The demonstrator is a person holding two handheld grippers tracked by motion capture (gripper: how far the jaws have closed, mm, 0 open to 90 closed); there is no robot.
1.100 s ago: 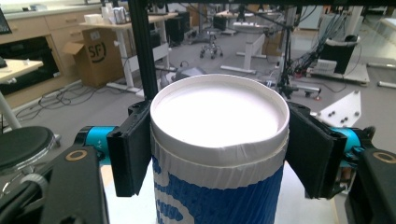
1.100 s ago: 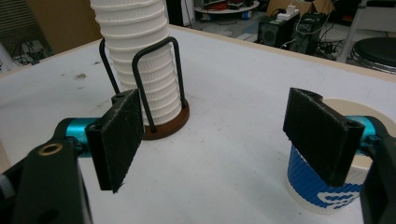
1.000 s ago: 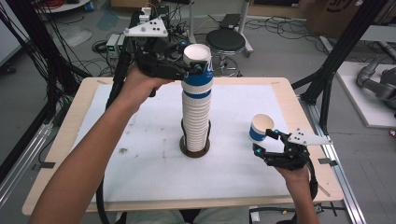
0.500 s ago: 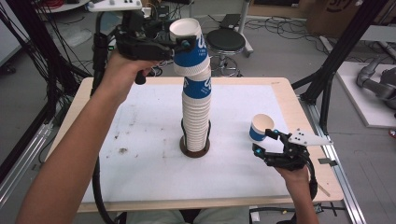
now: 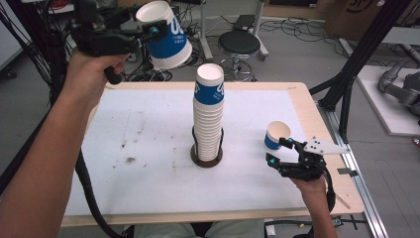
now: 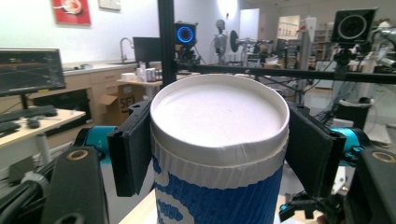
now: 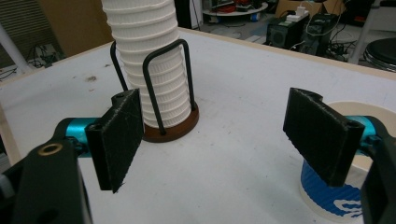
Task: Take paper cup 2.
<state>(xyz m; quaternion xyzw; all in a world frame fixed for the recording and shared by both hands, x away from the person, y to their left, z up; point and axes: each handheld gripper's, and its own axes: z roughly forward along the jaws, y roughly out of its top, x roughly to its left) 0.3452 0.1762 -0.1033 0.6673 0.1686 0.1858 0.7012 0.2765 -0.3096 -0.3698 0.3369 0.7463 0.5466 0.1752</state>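
The left gripper (image 5: 148,29) is clamped on a paper cup (image 5: 166,35), its black pads pressed against the rim on both sides, holding it tilted in the air above and to the left of the stack of cups (image 5: 208,111). The cup is white inside with a ribbed blue-and-white sleeve. The stack stands upright in a wire holder (image 7: 163,84) on a round brown base. The right gripper (image 5: 287,153) rests on the white table (image 5: 124,148) with its jaws apart, just beside a second cup (image 5: 275,135).
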